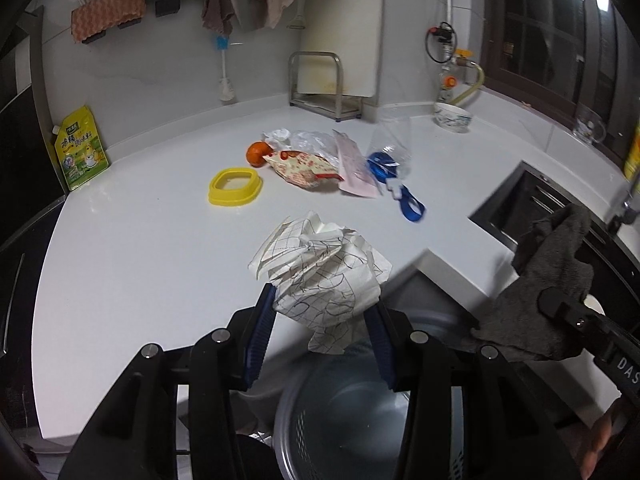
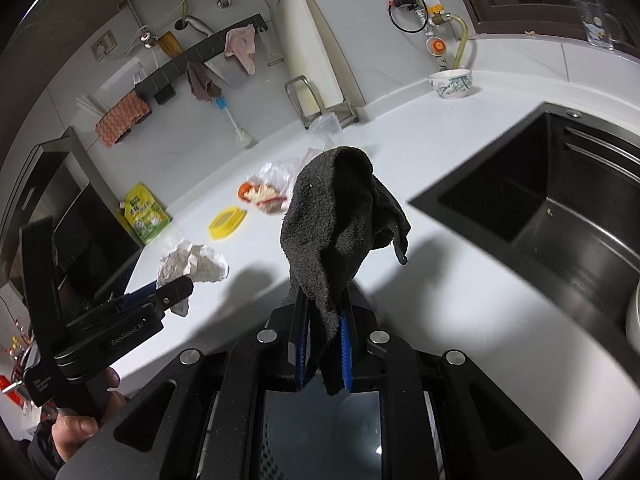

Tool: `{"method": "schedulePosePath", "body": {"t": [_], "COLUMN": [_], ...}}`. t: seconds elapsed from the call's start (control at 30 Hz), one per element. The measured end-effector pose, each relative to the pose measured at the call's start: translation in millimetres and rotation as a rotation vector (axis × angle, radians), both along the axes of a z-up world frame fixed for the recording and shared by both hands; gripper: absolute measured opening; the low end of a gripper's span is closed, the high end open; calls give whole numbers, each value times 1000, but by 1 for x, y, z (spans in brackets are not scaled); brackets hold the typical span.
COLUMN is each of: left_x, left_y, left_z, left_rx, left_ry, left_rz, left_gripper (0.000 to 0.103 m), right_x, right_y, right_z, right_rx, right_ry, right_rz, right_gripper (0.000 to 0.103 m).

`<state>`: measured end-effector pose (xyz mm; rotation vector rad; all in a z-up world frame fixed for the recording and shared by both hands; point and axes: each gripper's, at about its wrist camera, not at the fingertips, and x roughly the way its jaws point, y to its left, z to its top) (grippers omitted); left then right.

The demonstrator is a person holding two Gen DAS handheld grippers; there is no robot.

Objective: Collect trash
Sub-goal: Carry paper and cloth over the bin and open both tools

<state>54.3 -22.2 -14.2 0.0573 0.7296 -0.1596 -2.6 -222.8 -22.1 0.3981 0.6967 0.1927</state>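
White kitchen countertop (image 1: 140, 240) runs to a dark sink (image 2: 560, 208) whose basin shows only a small speck. Below the counter edge sits a round mesh bin (image 1: 340, 420); its contents cannot be made out. Behind it, a white bowl (image 1: 452, 117) stands on the counter by the wall. Angled downward, the left gripper (image 1: 326, 312) pinches a crumpled paper ball (image 1: 324, 276) over the counter edge above the bin. To its right, the right gripper (image 2: 324, 320), its 2 fingers nearly together, clamps a dark grey cloth (image 2: 344, 216). More wrappers (image 1: 308, 164) lie mid-counter.
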Motion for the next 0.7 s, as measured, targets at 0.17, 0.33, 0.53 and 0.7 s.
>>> {"method": "schedulePosePath", "body": {"t": [0.17, 0.33, 0.53, 0.7], "left_x": [-37, -60, -67, -68], "left_y": [-7, -16, -20, -20], "left_z": [-7, -15, -33, -42], "left_rx": [13, 38, 20, 15], "left_ry": [-9, -11, 49, 86], "left_rz": [-57, -105, -141, -134], "left_gripper": [44, 44, 44, 48], "right_x": [-31, -47, -58, -61], "right_y": [11, 21, 26, 23], "right_z": [-10, -27, -44, -53], "right_rx": [-17, -24, -30, -28], "right_ry": [25, 71, 118, 147], "right_rz": [-1, 3, 6, -5], "right_gripper": [13, 13, 13, 13]}}
